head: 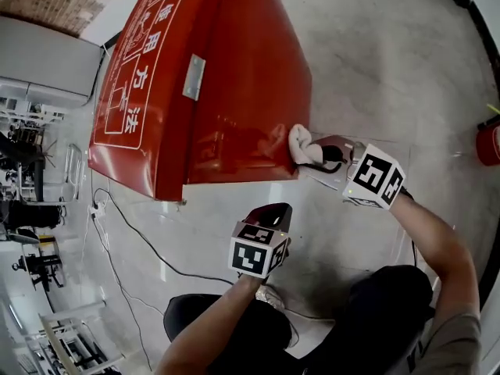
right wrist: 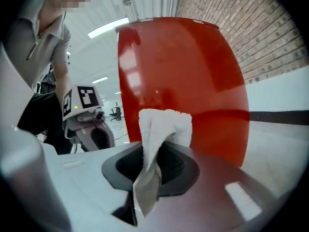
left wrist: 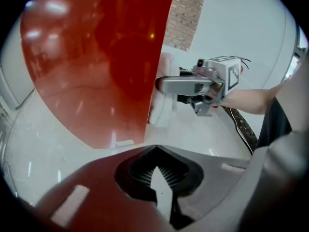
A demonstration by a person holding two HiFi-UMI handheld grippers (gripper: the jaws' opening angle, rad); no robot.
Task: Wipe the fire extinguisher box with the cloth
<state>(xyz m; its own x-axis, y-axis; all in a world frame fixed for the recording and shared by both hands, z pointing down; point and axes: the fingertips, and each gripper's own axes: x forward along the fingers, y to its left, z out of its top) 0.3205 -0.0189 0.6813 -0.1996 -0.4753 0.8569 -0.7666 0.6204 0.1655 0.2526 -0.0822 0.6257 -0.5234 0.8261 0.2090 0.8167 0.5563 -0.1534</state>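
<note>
Straight ahead of right gripper (head: 328, 153): red fire extinguisher box (head: 234, 92), upright on floor (head: 375, 69), long axis vertical. Jaws clamped on white cloth (head: 303, 145); folded end sticks out past tips, against box's side face at its near corner, contact looks made. Wipe should run along that face. Left gripper (head: 269, 213) well apart, nearer person, tips together, nothing between.

Left gripper (head: 272, 209) jaws together; right gripper (head: 326, 155) pinching cloth (head: 302, 144).
</note>
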